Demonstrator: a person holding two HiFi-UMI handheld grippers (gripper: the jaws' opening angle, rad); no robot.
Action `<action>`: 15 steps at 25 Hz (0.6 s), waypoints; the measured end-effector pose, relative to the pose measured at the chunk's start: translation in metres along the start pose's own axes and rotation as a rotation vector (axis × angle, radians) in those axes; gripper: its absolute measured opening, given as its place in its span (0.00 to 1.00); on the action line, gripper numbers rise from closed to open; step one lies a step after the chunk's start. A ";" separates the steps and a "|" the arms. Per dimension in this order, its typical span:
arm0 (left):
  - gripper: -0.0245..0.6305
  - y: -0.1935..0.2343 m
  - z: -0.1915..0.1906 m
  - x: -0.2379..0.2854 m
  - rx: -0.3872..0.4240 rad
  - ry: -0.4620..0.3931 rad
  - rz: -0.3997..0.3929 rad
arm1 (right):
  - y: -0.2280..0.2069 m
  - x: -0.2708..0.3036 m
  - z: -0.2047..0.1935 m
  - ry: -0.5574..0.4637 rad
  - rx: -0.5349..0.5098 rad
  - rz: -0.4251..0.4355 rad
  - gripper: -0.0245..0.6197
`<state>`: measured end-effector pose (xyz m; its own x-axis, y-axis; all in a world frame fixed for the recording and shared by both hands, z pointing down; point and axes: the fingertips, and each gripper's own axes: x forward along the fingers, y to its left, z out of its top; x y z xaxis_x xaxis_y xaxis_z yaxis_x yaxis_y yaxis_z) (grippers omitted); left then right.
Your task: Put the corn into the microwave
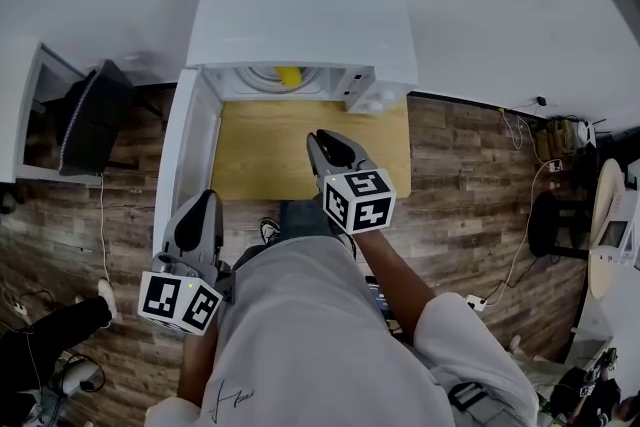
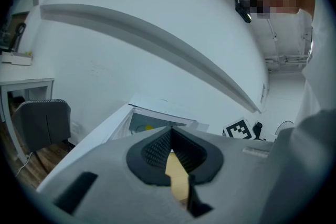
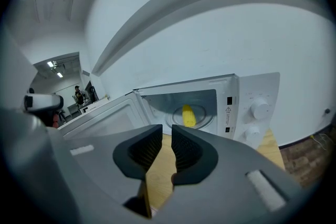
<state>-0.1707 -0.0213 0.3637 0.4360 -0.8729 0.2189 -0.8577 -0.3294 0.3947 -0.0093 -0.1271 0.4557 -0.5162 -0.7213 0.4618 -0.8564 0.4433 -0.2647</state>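
The yellow corn (image 1: 288, 75) lies on the glass turntable inside the white microwave (image 1: 300, 15), also in the right gripper view as the corn (image 3: 188, 115). The microwave door (image 1: 185, 155) stands swung open to the left. My right gripper (image 1: 325, 137) hovers over the wooden table (image 1: 260, 155) in front of the cavity; its pads (image 3: 185, 149) stand a narrow gap apart with nothing between them. My left gripper (image 1: 207, 200) hangs lower, beside the door's outer edge, and its pads (image 2: 155, 149) meet at the tip, holding nothing. The left gripper view shows a sliver of corn (image 2: 148, 127).
A dark chair (image 1: 90, 120) and a white desk (image 1: 25, 105) stand to the left of the microwave table. Cables and a power strip (image 1: 478, 301) lie on the wooden floor to the right, near a round table (image 1: 608, 225). The person's legs fill the lower middle.
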 end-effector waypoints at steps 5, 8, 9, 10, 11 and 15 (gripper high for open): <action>0.02 0.007 -0.006 0.000 -0.013 0.021 0.007 | 0.004 -0.012 -0.001 0.000 -0.001 -0.005 0.13; 0.02 0.007 -0.010 0.004 -0.007 0.034 0.002 | 0.002 -0.019 -0.003 0.004 0.004 -0.012 0.11; 0.02 0.008 -0.011 0.005 -0.003 0.037 -0.001 | 0.001 -0.021 -0.004 0.004 0.005 -0.012 0.11; 0.02 0.008 -0.012 0.006 0.000 0.041 -0.002 | 0.001 -0.024 -0.005 0.005 0.007 -0.011 0.10; 0.02 0.008 -0.013 0.006 0.002 0.045 -0.003 | 0.001 -0.027 -0.006 0.007 0.011 -0.009 0.10; 0.02 0.010 -0.017 0.008 0.005 0.062 -0.005 | -0.001 -0.037 -0.005 0.004 0.022 -0.007 0.09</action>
<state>-0.1713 -0.0257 0.3845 0.4562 -0.8474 0.2717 -0.8568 -0.3358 0.3913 0.0103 -0.0982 0.4431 -0.5104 -0.7221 0.4669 -0.8599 0.4268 -0.2800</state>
